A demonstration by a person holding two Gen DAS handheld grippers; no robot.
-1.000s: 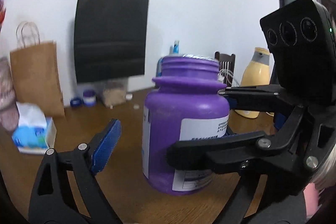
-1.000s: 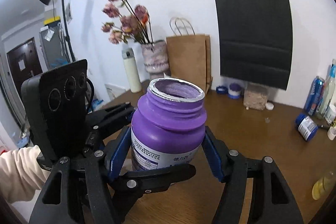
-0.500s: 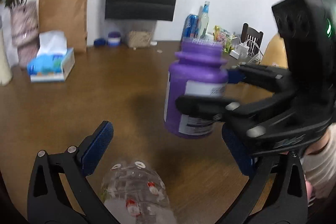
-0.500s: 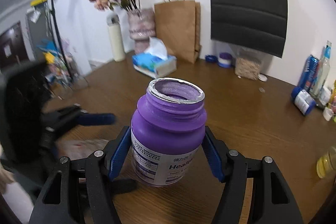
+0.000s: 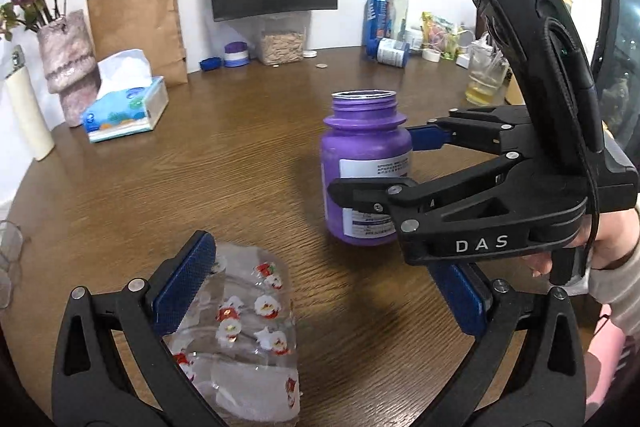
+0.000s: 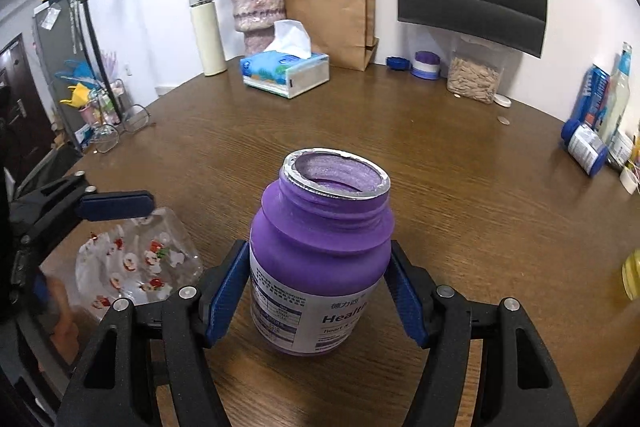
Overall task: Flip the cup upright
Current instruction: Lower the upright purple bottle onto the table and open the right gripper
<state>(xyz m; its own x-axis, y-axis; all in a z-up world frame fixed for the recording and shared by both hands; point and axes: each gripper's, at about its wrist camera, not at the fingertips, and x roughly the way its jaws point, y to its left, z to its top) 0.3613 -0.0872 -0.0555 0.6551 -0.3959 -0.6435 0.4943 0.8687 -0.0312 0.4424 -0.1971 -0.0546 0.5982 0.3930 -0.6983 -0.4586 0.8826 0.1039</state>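
A purple jar (image 6: 320, 267) with an open mouth stands upright on the wooden table (image 6: 460, 187); it also shows in the left wrist view (image 5: 366, 167). My right gripper (image 6: 318, 291) has its blue pads against both sides of the jar. A clear plastic cup (image 5: 244, 331) with small red and white figures lies on its side on the table, and shows in the right wrist view (image 6: 136, 259) too. My left gripper (image 5: 320, 295) is open, its left pad touching the cup's side.
A tissue box (image 6: 286, 73), brown paper bag (image 6: 332, 7), vase of dried flowers (image 6: 258, 7) and white flask (image 6: 206, 31) stand at the back. Bottles and jars (image 6: 592, 131) line the right edge. Eyeglasses (image 6: 120, 127) lie at the left edge.
My left gripper has pulled away from the purple jar and dropped to the lying clear cup. My right gripper has kept the jar, which now stands on the table.
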